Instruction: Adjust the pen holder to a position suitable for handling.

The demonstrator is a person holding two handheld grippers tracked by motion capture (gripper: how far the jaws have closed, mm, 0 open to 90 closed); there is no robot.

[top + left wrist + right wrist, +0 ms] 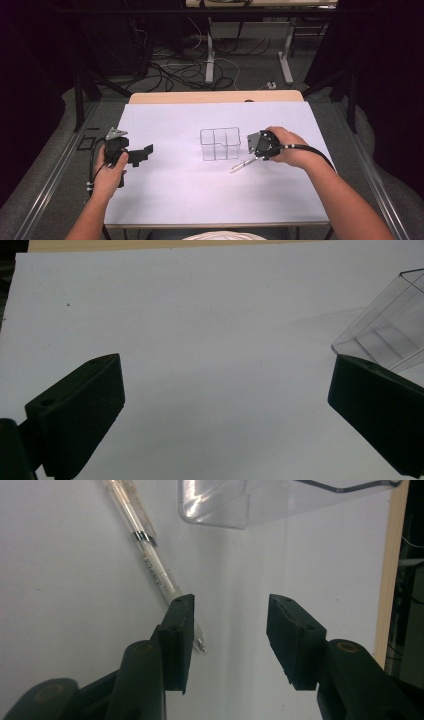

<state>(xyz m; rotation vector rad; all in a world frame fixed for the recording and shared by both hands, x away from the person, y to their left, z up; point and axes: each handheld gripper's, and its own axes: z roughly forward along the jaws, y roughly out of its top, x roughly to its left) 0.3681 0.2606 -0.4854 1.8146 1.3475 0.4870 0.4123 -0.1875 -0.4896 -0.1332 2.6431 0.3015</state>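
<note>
- Right tongs [230, 630] part-open, nothing between the pads. Clear ballpoint pen [150, 565] lies flat on the white tabletop [60, 630], running from about 11 o'clock down to its tip at the left pad. The pen sits outside the gap, its tip end passing behind that pad.
- Risk: closing from here would likely catch air, or nip only the tip. A tip-end pinch could let the pen pivot or skid away.
- Risk: the left pad may come down on the barrel instead of straddling it and roll the pen off toward 9 o'clock. The round barrel on the smooth sheet probably rolls easily.
- From the high view, the pen [243, 164] lies just beside the clear compartmented holder [220, 144], at its 5 o'clock corner, with the right tongs [255, 150] above the pen's far end. A sideways nudge could knock the light plastic holder or shove it out of line.
- If the holder is the pen's destination, a grip near the tip would leave it dangling and hard to aim into a narrow compartment.
- Left tongs [142, 154] spread wide, holding nothing, parked at 9 o'clock well apart from the holder. It is not bracing the holder, which could slide or tip if bumped.
</note>
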